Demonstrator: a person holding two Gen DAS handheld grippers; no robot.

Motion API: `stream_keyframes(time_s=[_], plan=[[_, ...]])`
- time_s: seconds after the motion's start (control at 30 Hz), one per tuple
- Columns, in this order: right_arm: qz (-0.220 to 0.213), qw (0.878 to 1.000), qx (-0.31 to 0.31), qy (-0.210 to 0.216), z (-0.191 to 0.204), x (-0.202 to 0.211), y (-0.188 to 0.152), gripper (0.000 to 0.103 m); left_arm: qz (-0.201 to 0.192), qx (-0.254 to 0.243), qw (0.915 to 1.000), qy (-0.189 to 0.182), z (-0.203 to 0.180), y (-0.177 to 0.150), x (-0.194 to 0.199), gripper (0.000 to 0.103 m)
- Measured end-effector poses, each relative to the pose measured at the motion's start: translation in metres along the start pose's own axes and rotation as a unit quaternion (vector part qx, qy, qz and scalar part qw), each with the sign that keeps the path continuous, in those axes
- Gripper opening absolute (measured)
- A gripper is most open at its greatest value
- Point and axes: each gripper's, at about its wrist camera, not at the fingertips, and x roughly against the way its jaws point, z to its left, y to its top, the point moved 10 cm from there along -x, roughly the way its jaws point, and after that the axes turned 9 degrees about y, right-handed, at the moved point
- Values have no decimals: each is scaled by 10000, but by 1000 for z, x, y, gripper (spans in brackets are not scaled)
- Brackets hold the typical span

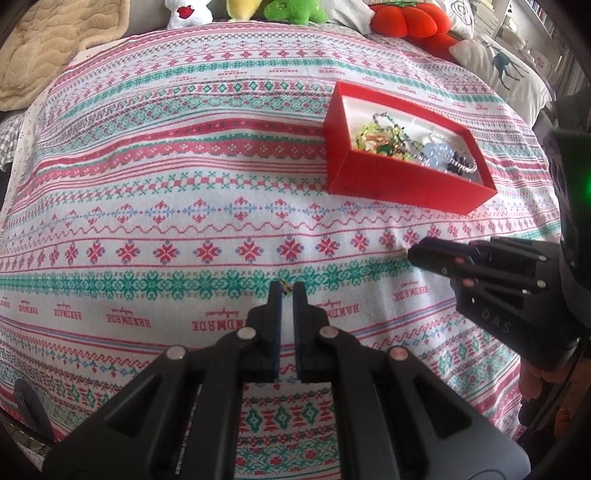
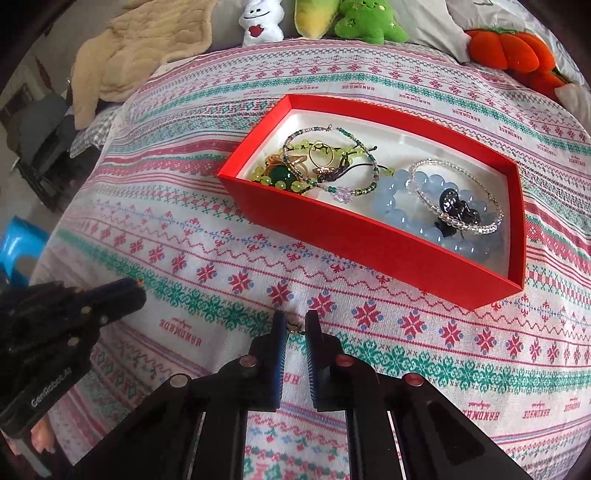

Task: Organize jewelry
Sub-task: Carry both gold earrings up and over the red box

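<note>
Bed under one knitted-look cover (image 2: 424, 354) with red, green and white rows. At the far edge, four soft toys in a line: one white (image 2: 258, 22), one yellow (image 2: 314, 14), one green (image 2: 369, 22), one orange like a pumpkin (image 2: 509, 48). One beige blanket (image 2: 140, 55) bunched up beside them, and one white pillow with a deer on it (image 1: 506, 70).

One red box (image 2: 332, 229) on the cover, lid off, white inside. Full of jewelry, all in a heap. Four bead bracelets in there: one pale blue with big beads (image 2: 391, 206), one clear (image 2: 454, 192) lying over the blue one, one thin with green and clear beads (image 2: 328, 162), one yellow-green (image 2: 266, 177). Also one gold ring (image 2: 321, 155), one dark green round stone (image 2: 282, 175) and one shiny black piece (image 2: 454, 210). More gold bits under the thin bracelet, too tangled to count.

Two claws over the cover, near the box, well apart from each other. Left gripper (image 1: 287, 291): pinched almost closed on one tiny yellow piece (image 1: 286, 285) right at the tips. Right gripper (image 2: 295, 326): closed in on one small gold piece (image 2: 296, 328) that reaches from pad to pad; hard to say what kind of jewelry.
</note>
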Motion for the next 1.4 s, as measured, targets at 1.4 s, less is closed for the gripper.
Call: stream_keyframes(time_s=[1.4], plan=[[-1029,9865,-1256,195,-80,93,39,10,-610,685,9831,-1582,-83,88,16,6]])
